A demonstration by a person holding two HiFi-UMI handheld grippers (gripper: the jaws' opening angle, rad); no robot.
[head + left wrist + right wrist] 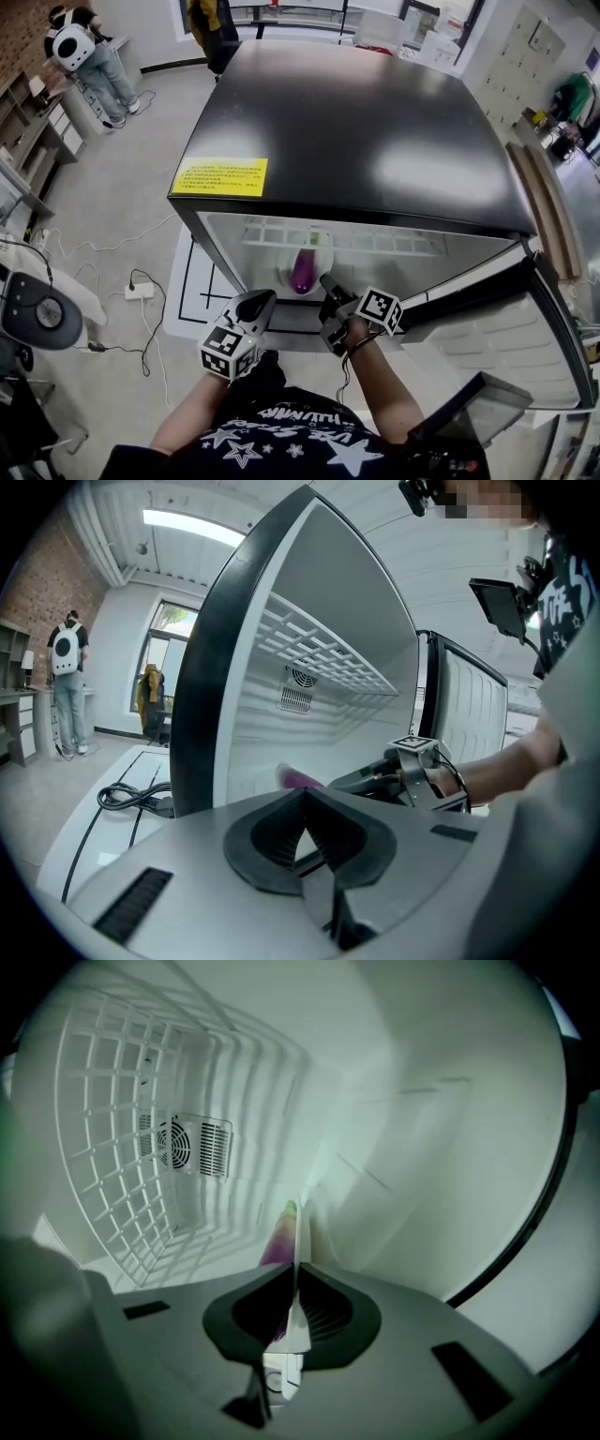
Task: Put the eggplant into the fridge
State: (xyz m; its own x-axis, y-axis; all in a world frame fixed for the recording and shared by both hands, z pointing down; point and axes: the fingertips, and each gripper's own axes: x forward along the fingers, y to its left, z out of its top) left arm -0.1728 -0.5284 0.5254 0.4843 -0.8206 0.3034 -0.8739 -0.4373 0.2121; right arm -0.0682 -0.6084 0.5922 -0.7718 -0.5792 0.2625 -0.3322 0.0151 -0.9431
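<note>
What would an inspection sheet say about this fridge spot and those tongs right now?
Surface: fridge, black top with a yellow label; door open.
Job's things: eggplant inside the fridge, green end pointing inward.
Clutter: round grey device at the left edge.
Grippers: right gripper reaches inside, tongs nearly together, seemingly pinching the eggplant's near end; left gripper outside, tongs shut, empty.
Cables: white lead with power strip on the floor; black coil.
Surroundings: person with backpack in the background.

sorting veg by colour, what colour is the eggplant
Purple eggplant, green at one end; the head view shows it best.
</note>
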